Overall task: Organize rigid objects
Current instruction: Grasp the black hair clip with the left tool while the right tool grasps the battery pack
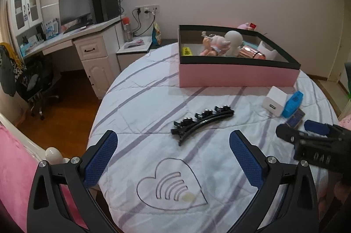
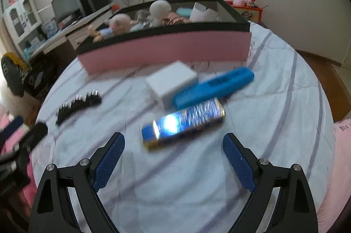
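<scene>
A pink box with a black rim [image 1: 239,76] [image 2: 166,50] stands at the far side of the bed and holds dolls and small items. A black hair clip [image 1: 203,122] [image 2: 77,106] lies on the striped sheet ahead of my open, empty left gripper [image 1: 173,152]. A white charger block [image 1: 274,102] [image 2: 172,84], a blue case [image 1: 292,104] [image 2: 215,85] and a shiny blue-and-gold bar [image 2: 183,122] lie together. My right gripper [image 2: 174,155] is open and empty just short of the bar. It also shows in the left wrist view [image 1: 307,134].
The bed sheet [image 1: 153,101] has a heart print near me. A white desk with a monitor [image 1: 74,9], a chair [image 1: 33,79] and wood floor lie left of the bed. A pink blanket [image 1: 15,178] is at the near left.
</scene>
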The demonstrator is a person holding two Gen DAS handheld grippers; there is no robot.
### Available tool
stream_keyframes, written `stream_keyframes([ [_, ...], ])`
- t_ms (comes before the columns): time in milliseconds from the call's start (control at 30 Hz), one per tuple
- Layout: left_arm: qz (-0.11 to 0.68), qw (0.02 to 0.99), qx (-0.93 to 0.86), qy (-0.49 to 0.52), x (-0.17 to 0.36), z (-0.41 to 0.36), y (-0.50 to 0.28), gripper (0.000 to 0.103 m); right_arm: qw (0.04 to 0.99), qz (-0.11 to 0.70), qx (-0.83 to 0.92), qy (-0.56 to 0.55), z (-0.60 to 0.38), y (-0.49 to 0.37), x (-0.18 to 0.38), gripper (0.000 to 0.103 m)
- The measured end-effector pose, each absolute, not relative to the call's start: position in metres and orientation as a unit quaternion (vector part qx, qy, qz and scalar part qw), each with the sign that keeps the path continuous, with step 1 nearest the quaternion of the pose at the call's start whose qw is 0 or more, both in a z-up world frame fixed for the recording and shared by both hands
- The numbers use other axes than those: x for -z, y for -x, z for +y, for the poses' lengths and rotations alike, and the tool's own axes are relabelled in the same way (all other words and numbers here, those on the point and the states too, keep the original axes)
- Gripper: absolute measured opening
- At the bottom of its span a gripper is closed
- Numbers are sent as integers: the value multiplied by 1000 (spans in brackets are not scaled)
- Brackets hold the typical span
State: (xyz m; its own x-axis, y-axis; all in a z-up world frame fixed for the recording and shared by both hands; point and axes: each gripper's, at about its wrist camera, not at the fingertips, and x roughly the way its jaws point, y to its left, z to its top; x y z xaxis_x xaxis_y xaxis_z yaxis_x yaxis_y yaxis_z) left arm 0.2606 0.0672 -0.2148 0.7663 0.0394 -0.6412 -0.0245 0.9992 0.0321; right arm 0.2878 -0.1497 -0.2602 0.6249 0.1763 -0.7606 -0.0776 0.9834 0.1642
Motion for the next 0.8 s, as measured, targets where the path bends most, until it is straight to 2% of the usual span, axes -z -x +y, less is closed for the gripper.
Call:
stream_keyframes([
  [267,364,931,2,-26,226,71,-291,103,902,431,-29,-8,-155,-288,261,93],
  [567,412,909,23,-60,249,60,-327,102,905,425,10,-4,-199,-261,257,93],
  [600,412,909,25,-64,249,57,-328,98,905,426,19,-5,-205,-259,257,93],
  [633,414,907,35,-61,248,55,-329,85,905,424,22,-8,-209,-258,256,93],
  [700,419,906,59,-36,247,53,-329,68,906,423,25,-22,-218,-257,255,93],
  [800,411,908,60,-50,246,41,-321,52,913,407,24,-25,-219,-258,250,93],
])
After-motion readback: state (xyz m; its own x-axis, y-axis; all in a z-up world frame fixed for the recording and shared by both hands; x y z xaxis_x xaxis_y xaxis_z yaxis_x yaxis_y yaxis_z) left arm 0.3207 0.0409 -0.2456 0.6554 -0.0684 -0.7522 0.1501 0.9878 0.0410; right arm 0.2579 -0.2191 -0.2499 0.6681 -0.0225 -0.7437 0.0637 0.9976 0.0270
